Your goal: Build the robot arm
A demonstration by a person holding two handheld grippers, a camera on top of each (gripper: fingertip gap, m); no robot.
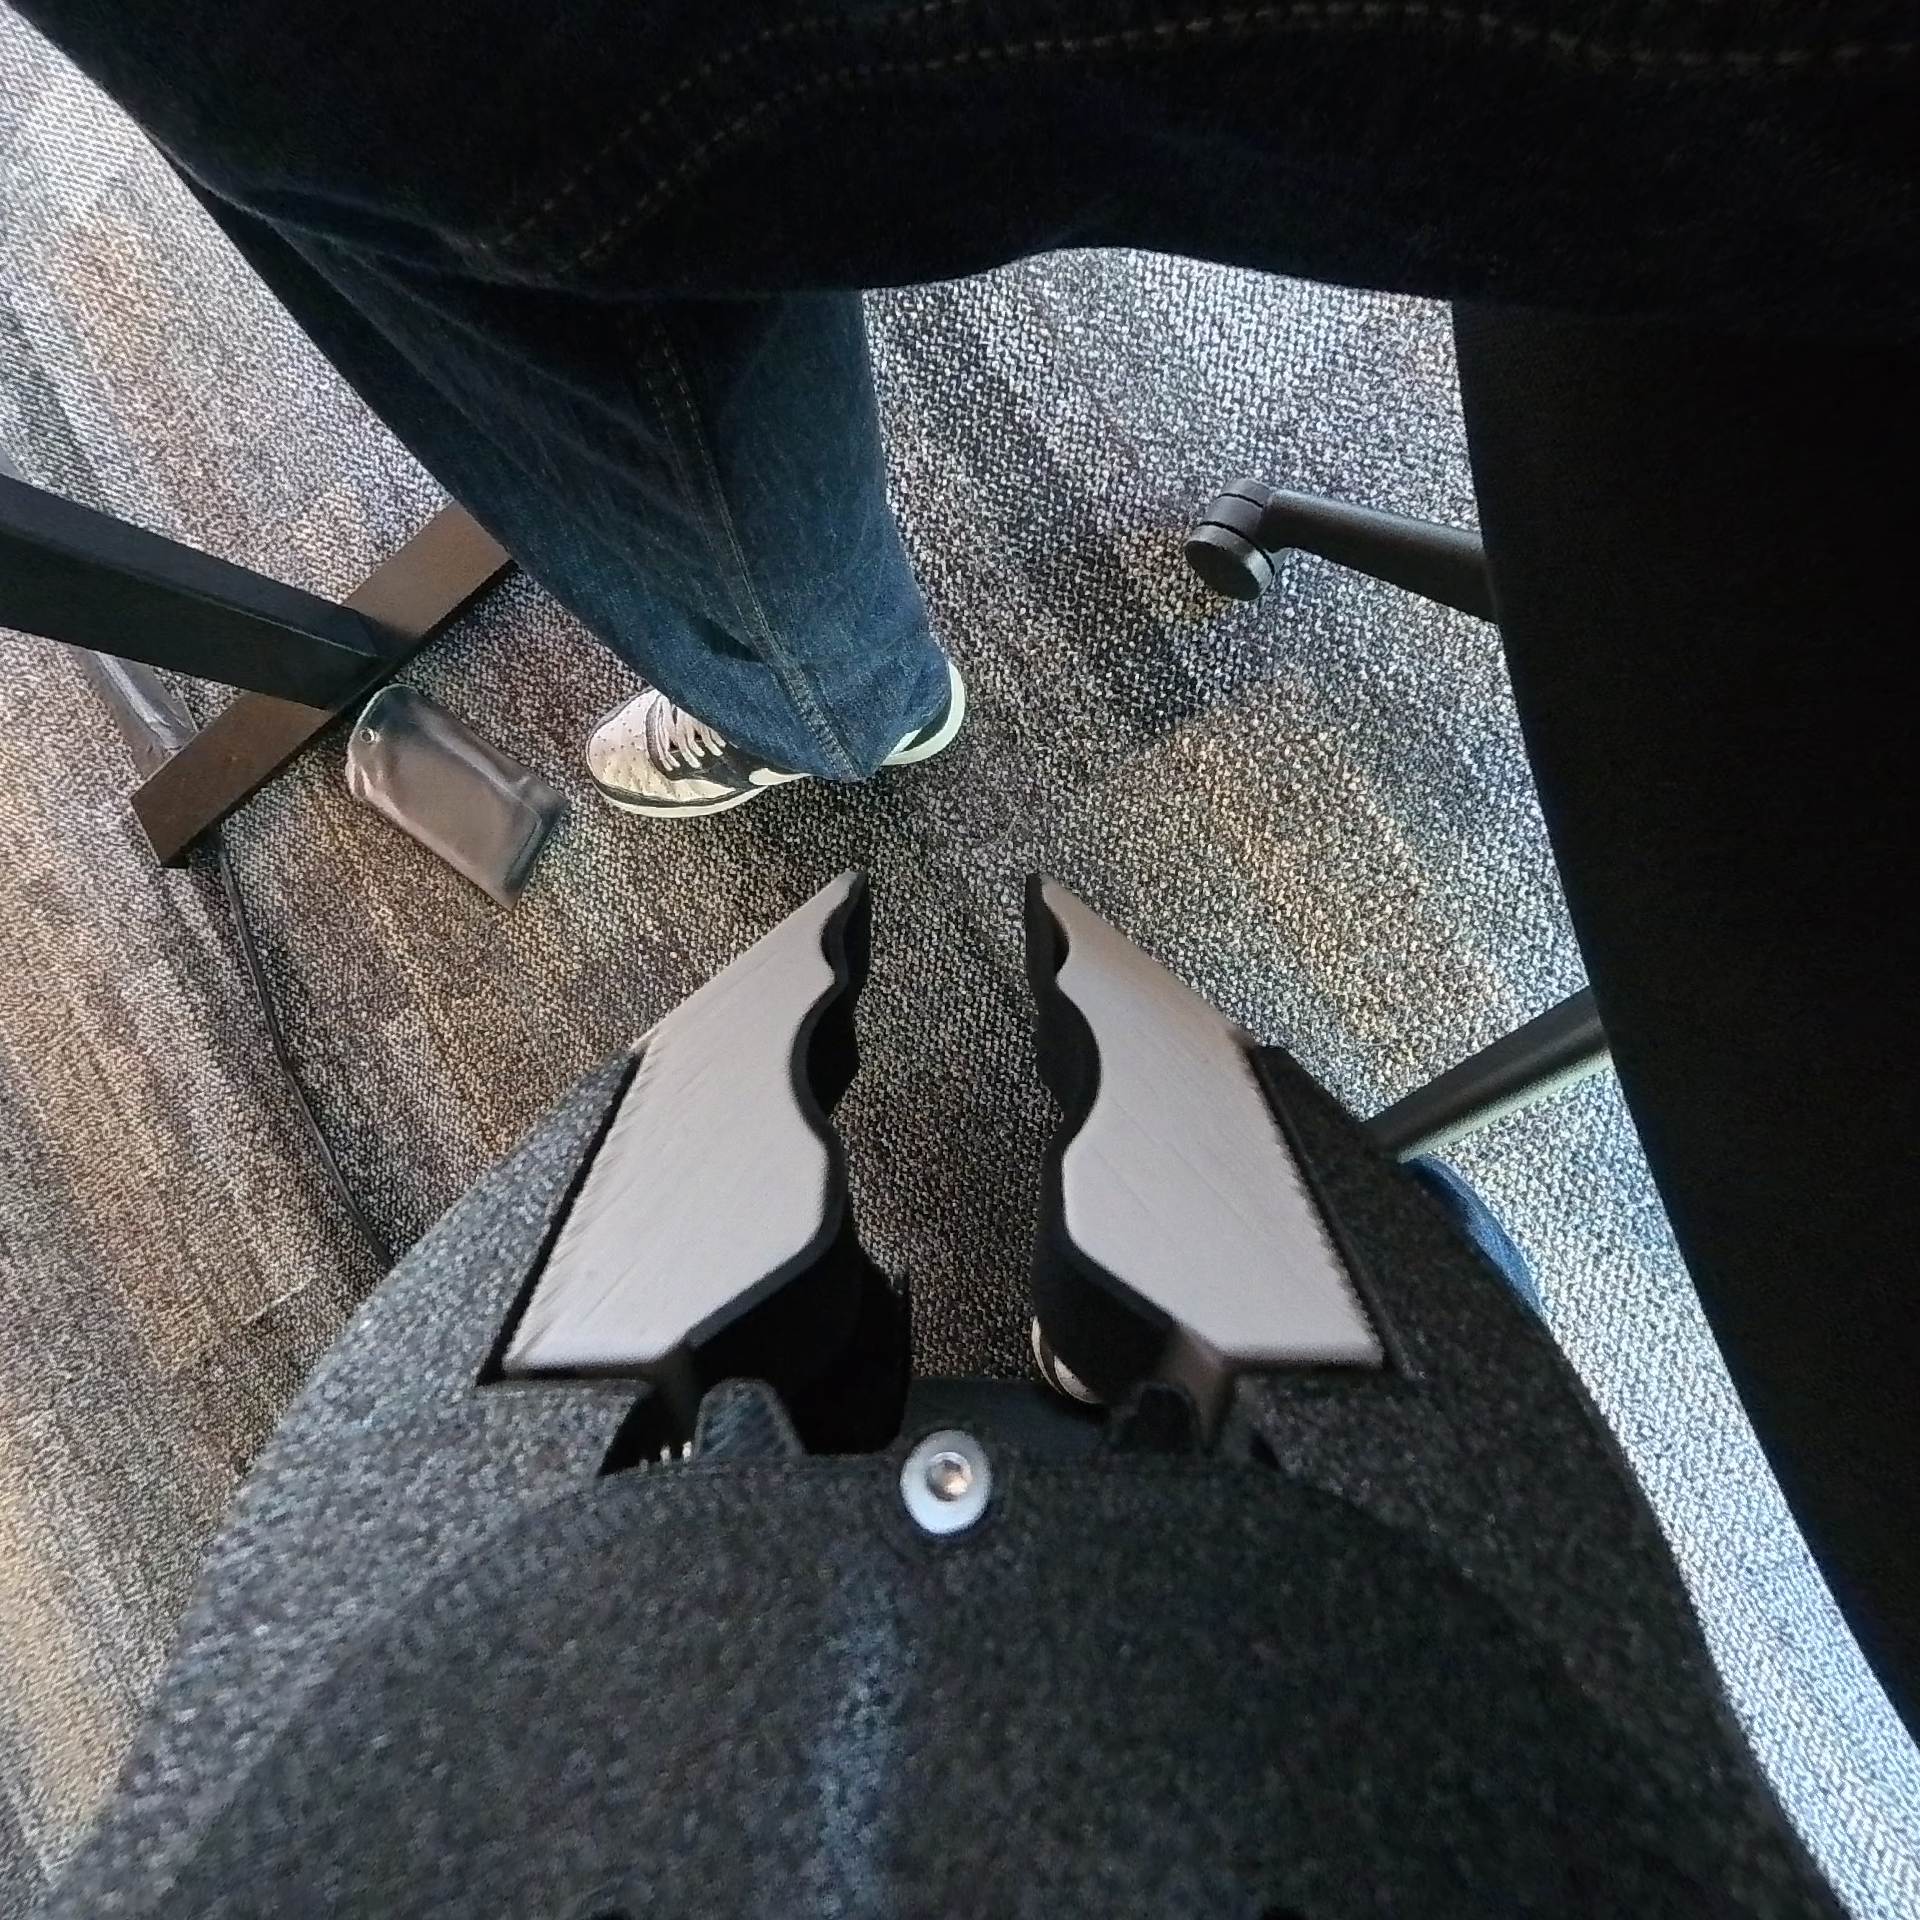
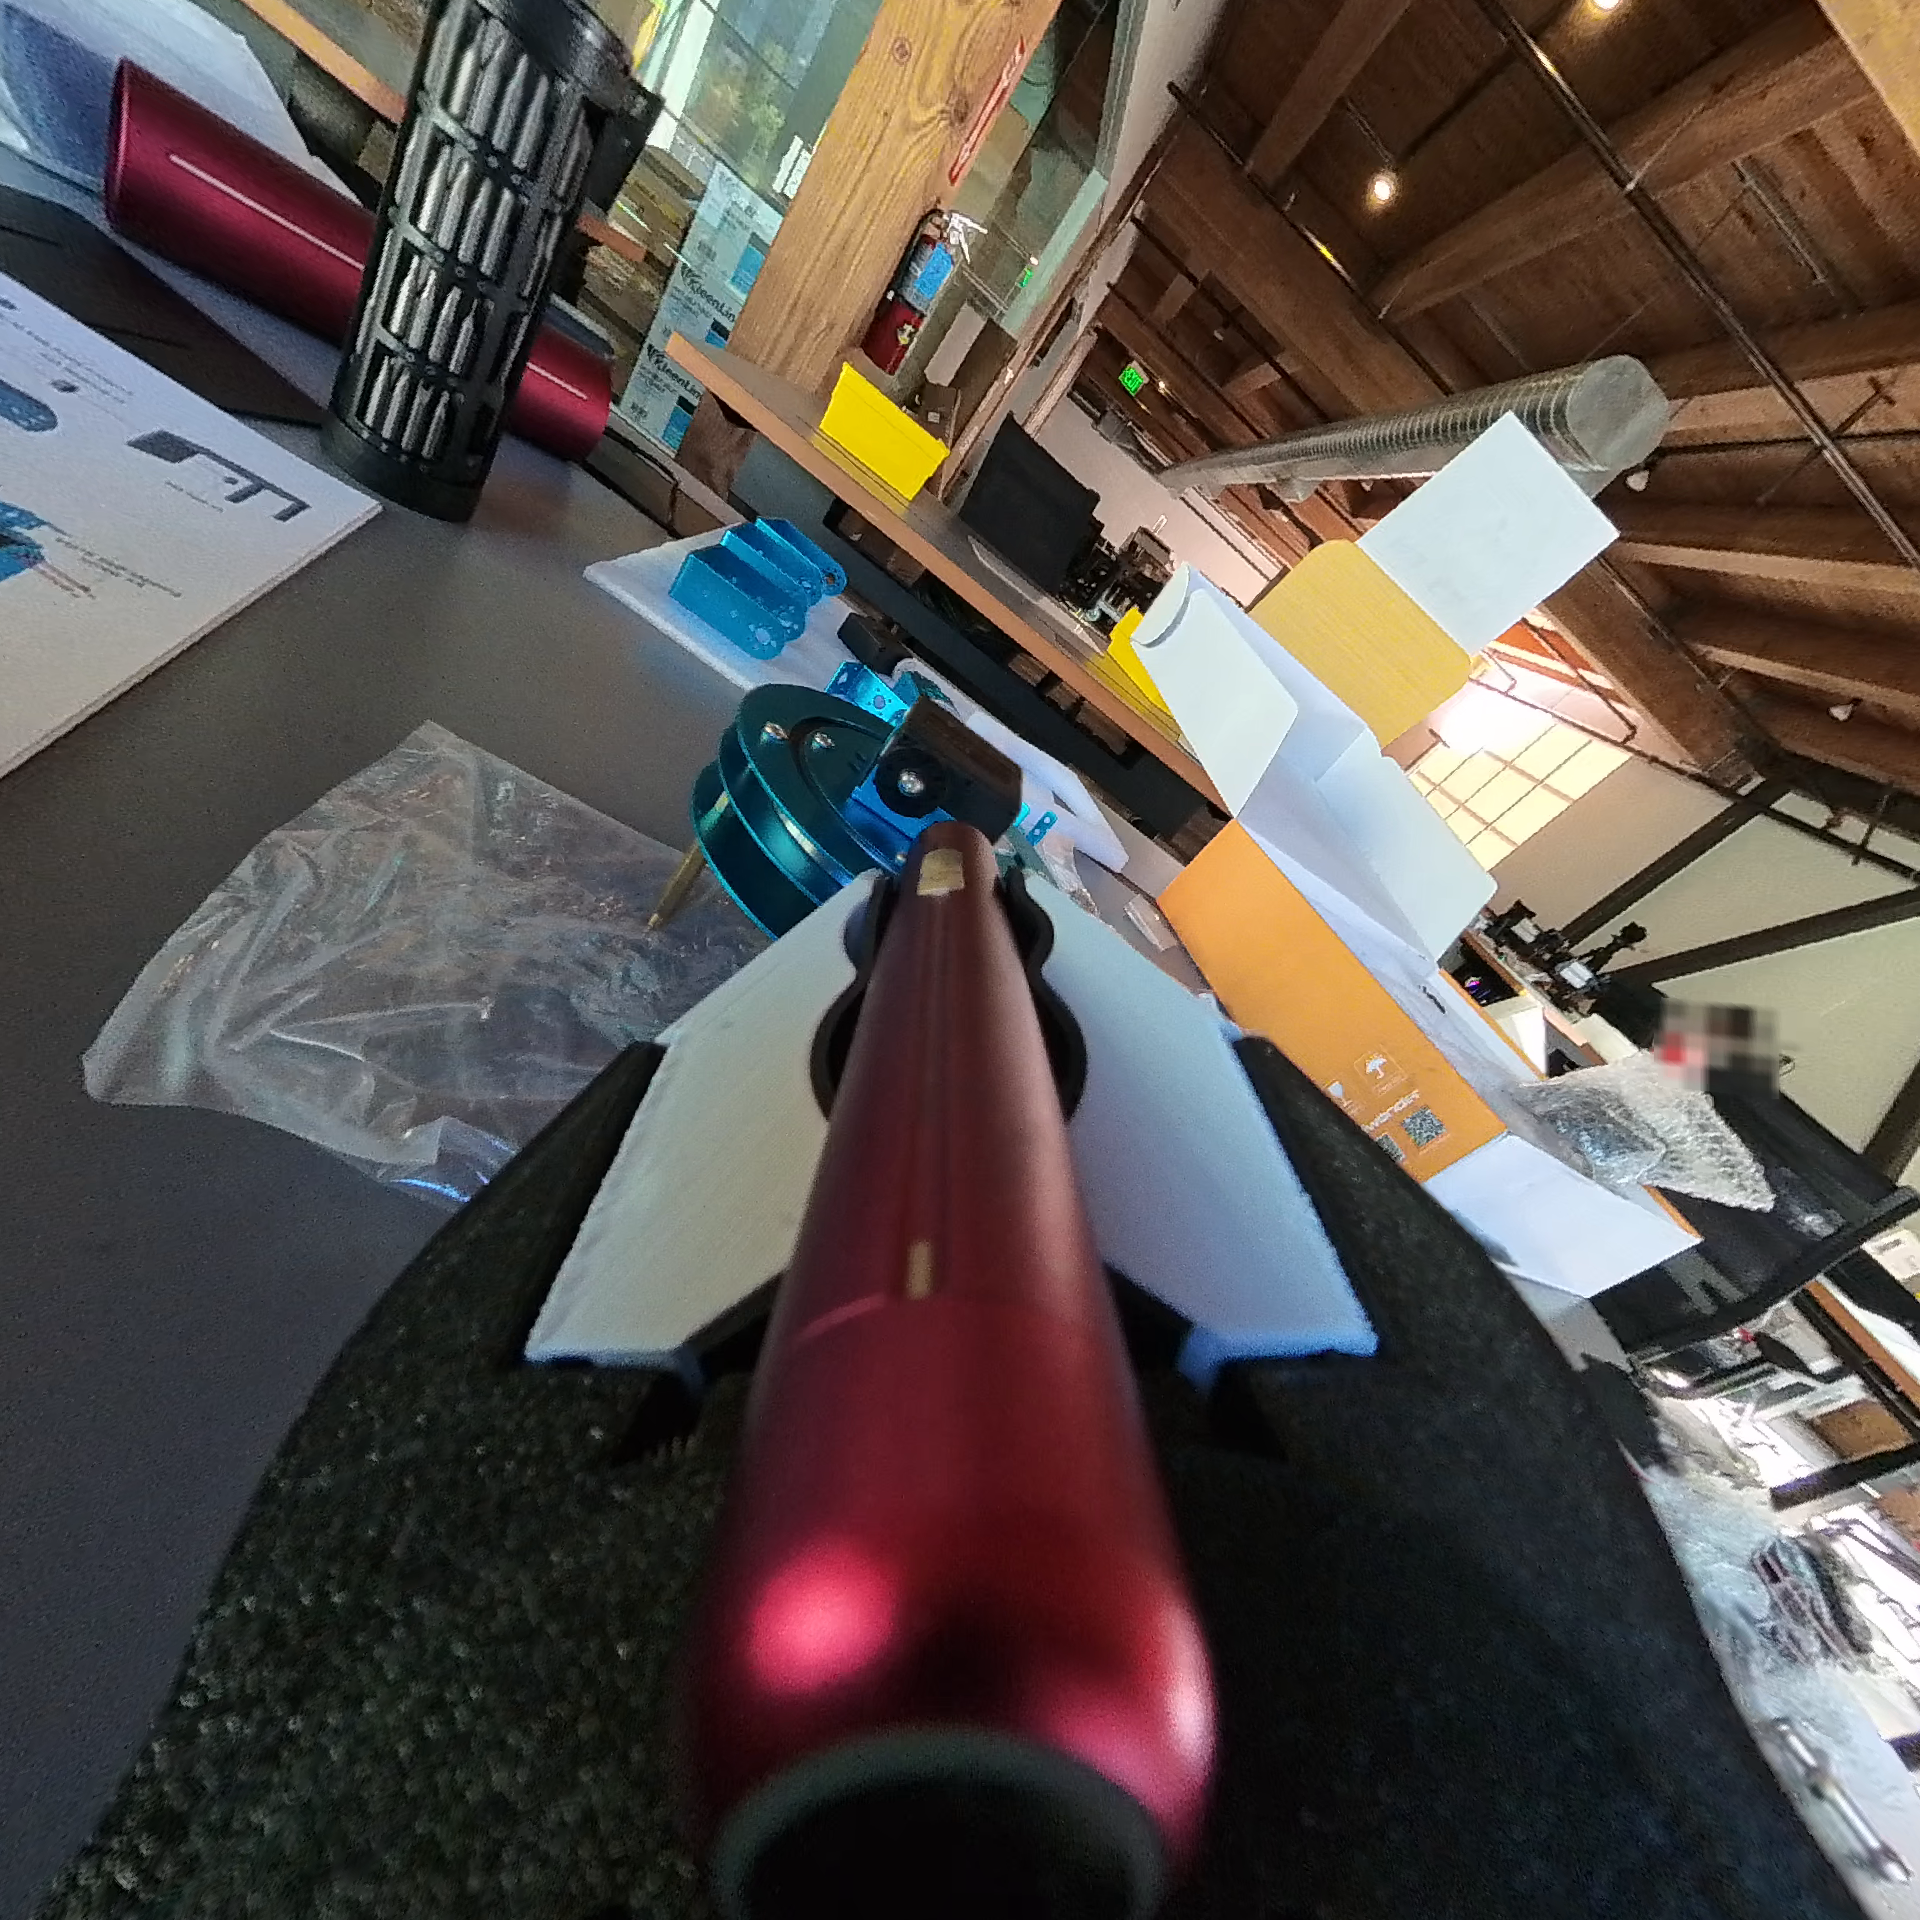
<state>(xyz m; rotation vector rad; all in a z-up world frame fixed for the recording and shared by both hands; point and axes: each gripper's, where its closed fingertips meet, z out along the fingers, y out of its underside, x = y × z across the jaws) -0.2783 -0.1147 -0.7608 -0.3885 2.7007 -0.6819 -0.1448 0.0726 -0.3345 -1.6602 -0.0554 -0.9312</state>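
Observation:
My right gripper (image 2: 940, 894) is shut on a red metal electric screwdriver (image 2: 925, 1299) that runs forward between its white fingers (image 2: 727, 1143). The tool's tip sits at a black block on a blue round metal assembly (image 2: 800, 821) with brass standoffs, on the dark grey table (image 2: 260, 1299). My left gripper (image 1: 945, 904) is open and empty. It hangs below the table and points down at grey carpet (image 1: 1195, 831), near a person's jeans leg (image 1: 727, 540) and a black and white sneaker (image 1: 675, 758).
On the table: a crumpled clear plastic bag (image 2: 364, 966), a black bit-holder cylinder (image 2: 468, 260), a red case (image 2: 239, 218), a printed sheet (image 2: 125, 520), blue brackets (image 2: 748, 592), an open orange and white box (image 2: 1330, 831). On the floor: a black table foot (image 1: 260, 644), a chair caster (image 1: 1236, 540), a grey pouch (image 1: 447, 790). Some 50 centimeters of space lies between my two pairs of fingers.

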